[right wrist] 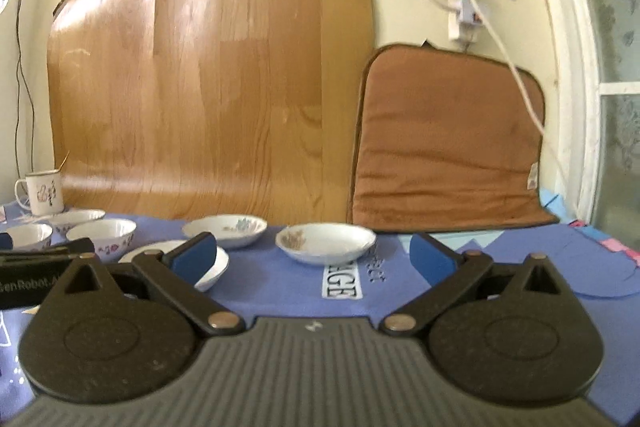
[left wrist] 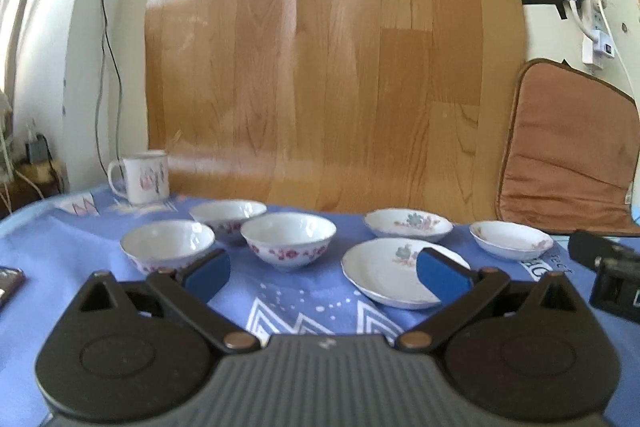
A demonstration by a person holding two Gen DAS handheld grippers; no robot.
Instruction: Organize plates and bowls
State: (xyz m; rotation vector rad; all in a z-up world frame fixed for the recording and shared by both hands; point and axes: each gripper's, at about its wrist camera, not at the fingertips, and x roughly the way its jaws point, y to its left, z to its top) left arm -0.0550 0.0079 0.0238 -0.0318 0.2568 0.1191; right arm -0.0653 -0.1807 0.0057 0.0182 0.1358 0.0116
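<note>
Three bowls with pink flowers sit close together on the blue cloth [left wrist: 304,291], and the middle bowl [left wrist: 289,239] is the one to place the others by. The left bowl [left wrist: 167,243] sits just beside it and the back bowl [left wrist: 227,213] sits just behind it, partly hidden by the two in front. To the right of the middle bowl, across a strip of bare cloth, are three shallow plates: the near plate [left wrist: 384,277], the far plate [left wrist: 408,223] behind it, and the right plate [left wrist: 512,239] further out.

The left gripper [left wrist: 322,273] hangs low in front of the dishes with its blue pads wide apart and nothing between them. One pad covers the near plate's right edge — the other covers a bit of the left bowl's rim. The right gripper [right wrist: 314,259] is also spread wide and holds nothing. Its left pad hides part of the near plate [right wrist: 160,251], and the right plate [right wrist: 326,241] shows in the gap between the pads, further back.

A mug [left wrist: 144,177] stands behind the bowls at the cloth's back edge. A wooden board [left wrist: 332,67] and a brown cushion [right wrist: 448,143] lean on the wall behind. Everything looks a bit blurry, so the flower patterns are hard to make out. The cloth to the right of the plates lies bare, up to a white door frame [right wrist: 576,67].
</note>
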